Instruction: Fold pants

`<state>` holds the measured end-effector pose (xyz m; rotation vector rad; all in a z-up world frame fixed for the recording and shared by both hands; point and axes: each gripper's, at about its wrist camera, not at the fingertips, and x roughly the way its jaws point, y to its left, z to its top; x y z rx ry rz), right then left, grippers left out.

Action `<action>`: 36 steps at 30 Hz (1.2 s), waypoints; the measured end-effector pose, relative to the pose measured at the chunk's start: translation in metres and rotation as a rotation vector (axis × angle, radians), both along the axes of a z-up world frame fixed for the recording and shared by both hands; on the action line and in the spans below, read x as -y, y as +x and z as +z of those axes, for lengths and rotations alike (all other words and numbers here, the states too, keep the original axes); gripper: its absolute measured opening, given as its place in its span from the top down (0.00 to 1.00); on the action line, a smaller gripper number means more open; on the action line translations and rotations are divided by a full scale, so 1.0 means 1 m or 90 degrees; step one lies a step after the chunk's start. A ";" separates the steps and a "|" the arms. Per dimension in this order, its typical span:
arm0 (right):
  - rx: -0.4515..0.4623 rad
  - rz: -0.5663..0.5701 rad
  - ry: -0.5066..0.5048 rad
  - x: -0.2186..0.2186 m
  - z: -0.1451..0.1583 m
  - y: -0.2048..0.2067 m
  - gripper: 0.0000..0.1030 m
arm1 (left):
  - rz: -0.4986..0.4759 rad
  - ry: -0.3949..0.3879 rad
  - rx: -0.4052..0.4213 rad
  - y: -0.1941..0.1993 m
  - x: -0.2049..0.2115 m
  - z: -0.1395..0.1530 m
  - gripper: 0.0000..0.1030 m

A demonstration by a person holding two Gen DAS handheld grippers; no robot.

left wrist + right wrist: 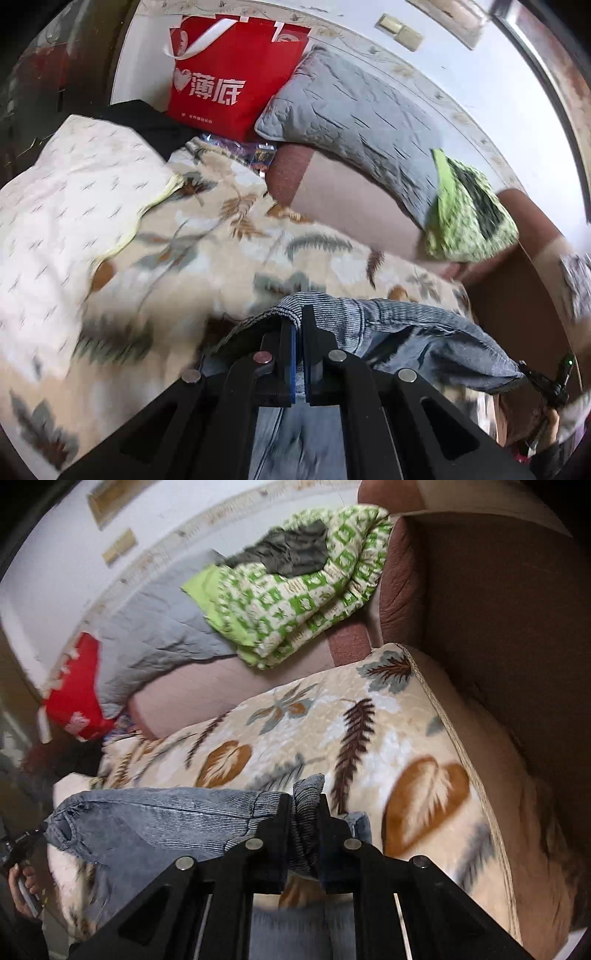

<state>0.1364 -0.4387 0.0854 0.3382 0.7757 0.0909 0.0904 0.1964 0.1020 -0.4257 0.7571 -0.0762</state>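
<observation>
Left gripper (298,332) and right gripper (303,812) each pinch the ribbed hem of the blue corduroy pants (155,823). Soft, limp fabric sags between; grip hems.

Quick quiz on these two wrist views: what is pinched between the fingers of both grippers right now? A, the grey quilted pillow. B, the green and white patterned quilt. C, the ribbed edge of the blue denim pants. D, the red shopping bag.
C: the left gripper and the right gripper each clamp the ribbed edge of the blue denim pants, stretched between them above the leaf-print blanket.
</observation>
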 end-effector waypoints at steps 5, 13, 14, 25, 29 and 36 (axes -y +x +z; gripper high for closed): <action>-0.085 0.049 0.041 0.006 -0.074 -0.087 0.83 | -0.054 0.001 -0.104 -0.061 -0.011 -0.052 0.95; -0.154 0.010 0.123 0.041 -0.116 -0.147 0.56 | 0.017 0.008 -0.158 -0.099 -0.045 -0.058 0.86; -0.141 -0.013 0.133 0.048 -0.107 -0.145 0.48 | 0.016 0.017 -0.148 -0.097 -0.041 -0.052 0.75; -0.249 -0.014 0.115 0.020 -0.123 -0.036 0.68 | -0.053 0.088 -0.204 -0.036 0.044 -0.115 0.55; -0.200 -0.008 0.024 0.002 -0.095 -0.029 0.87 | -0.037 0.061 -0.254 -0.031 0.036 -0.152 0.55; 0.001 -0.054 -0.084 -0.013 -0.007 -0.062 0.87 | -0.050 0.066 -0.233 -0.033 0.032 -0.153 0.55</action>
